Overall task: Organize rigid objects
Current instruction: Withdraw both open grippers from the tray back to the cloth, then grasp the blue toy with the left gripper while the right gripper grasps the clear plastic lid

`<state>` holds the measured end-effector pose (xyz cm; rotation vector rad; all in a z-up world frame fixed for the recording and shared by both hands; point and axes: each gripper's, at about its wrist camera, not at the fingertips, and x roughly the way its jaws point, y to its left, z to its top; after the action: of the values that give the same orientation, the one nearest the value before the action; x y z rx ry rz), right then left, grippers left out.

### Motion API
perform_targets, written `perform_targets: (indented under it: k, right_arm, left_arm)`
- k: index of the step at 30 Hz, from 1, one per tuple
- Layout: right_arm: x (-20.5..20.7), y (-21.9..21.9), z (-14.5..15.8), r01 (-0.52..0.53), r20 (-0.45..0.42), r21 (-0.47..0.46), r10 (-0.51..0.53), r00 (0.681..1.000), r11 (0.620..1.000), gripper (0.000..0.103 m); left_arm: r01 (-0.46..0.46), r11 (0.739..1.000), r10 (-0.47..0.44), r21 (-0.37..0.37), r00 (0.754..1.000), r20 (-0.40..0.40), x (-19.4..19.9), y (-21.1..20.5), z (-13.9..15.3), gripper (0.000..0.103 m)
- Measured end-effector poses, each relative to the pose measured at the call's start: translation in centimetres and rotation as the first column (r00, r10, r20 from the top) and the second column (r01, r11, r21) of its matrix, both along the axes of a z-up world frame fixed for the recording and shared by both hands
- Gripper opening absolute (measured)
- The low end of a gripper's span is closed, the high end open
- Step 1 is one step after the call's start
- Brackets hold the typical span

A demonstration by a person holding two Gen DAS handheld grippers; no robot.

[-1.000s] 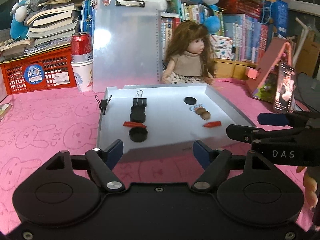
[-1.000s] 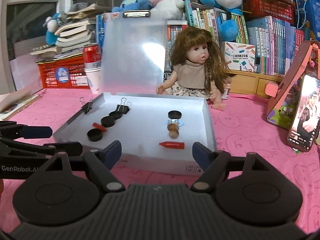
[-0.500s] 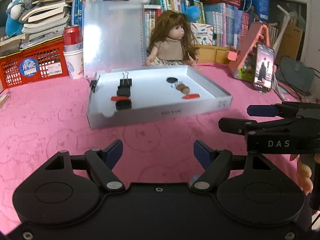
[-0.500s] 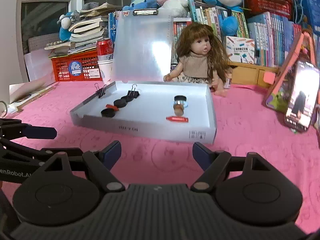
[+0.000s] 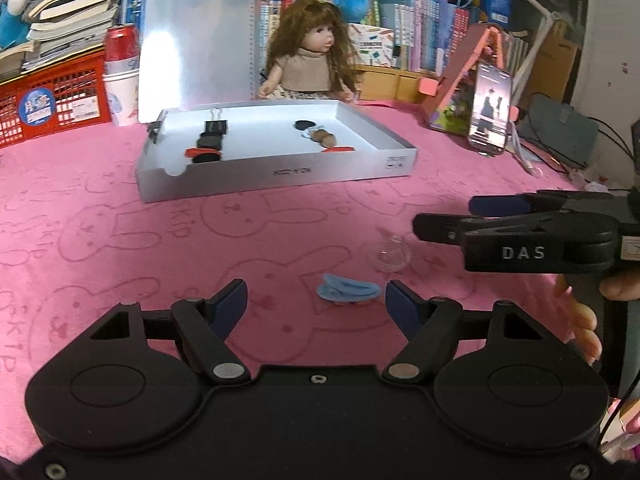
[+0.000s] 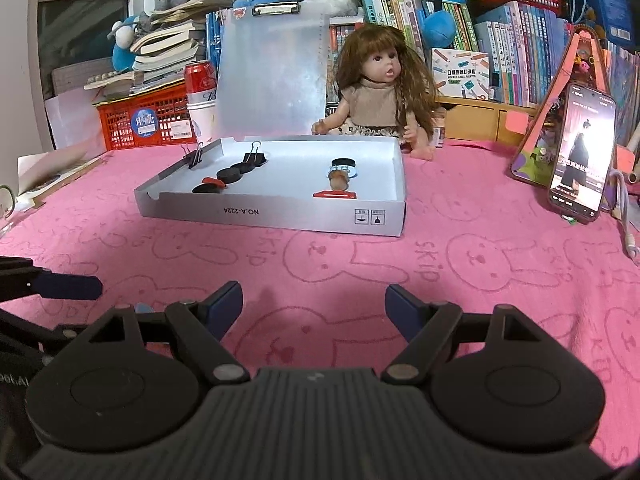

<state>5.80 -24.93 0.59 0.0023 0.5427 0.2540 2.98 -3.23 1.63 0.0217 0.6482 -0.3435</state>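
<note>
A shallow white box (image 5: 276, 172) (image 6: 272, 212) sits on the pink cloth. It holds black binder clips (image 5: 216, 126) (image 6: 255, 157), black round caps (image 5: 209, 143) (image 6: 229, 175), red pieces (image 5: 338, 149) (image 6: 335, 195) and brown stoppers (image 5: 322, 136) (image 6: 339, 178). A blue object (image 5: 347, 291) and a small clear round lid (image 5: 390, 255) lie on the cloth just ahead of my left gripper (image 5: 316, 306), which is open and empty. My right gripper (image 6: 314, 306) is open and empty, well short of the box; it also shows in the left wrist view (image 5: 444, 214).
A clear clipboard (image 6: 272, 76) leans behind the box beside a doll (image 6: 380, 96). A phone on a pink stand (image 6: 580, 152) is at the right. A red basket (image 5: 52, 100), can and cups (image 5: 120, 80) are at the back left, with books and plush toys behind.
Both grippers have drawn back from the box, which now looks smaller and farther. The blue object and clear lid have come into the left wrist view. Both stay open.
</note>
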Motion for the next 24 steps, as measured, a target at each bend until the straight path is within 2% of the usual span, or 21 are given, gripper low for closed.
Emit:
perform_targets:
  k: [3,6,8,10,13,24]
  right_arm:
    - [-0.2,0.0,-0.1,-0.004,0.002,0.003,0.004,1.000,1.000,0.087]
    - [-0.3,-0.2,-0.1,-0.007,0.001,0.007,0.007,1.000,1.000,0.087]
    - [-0.3,-0.2,-0.1,-0.012,0.002,0.007,0.012,1.000,1.000,0.087]
    - [-0.4,-0.1,0.0,-0.025,0.005,0.009,0.025,1.000,1.000,0.087]
    - [-0.6,0.2,0.0,-0.051,0.014,0.009,0.051,0.999,0.999,0.087]
    - [-0.9,2.0,-0.5,-0.144,0.018,-0.018,0.144,0.989,0.989,0.087]
  left_arm:
    - [0.035,0.999,-0.035,-0.002,0.999,0.006,-0.1,-0.8,-0.3,0.066]
    - [0.057,0.998,-0.057,-0.002,0.998,-0.002,0.1,-1.3,-0.7,0.046]
    - [0.045,0.999,-0.045,0.003,0.999,0.005,0.1,-1.4,-0.8,0.025]
    - [0.034,0.999,-0.034,0.009,0.999,0.013,0.2,-1.2,-0.8,0.014]
    - [0.020,1.000,-0.020,-0.002,1.000,0.007,0.4,-0.6,-0.8,0.011]
    - [-0.021,0.999,0.020,0.026,0.999,0.036,0.6,0.9,-0.4,0.010]
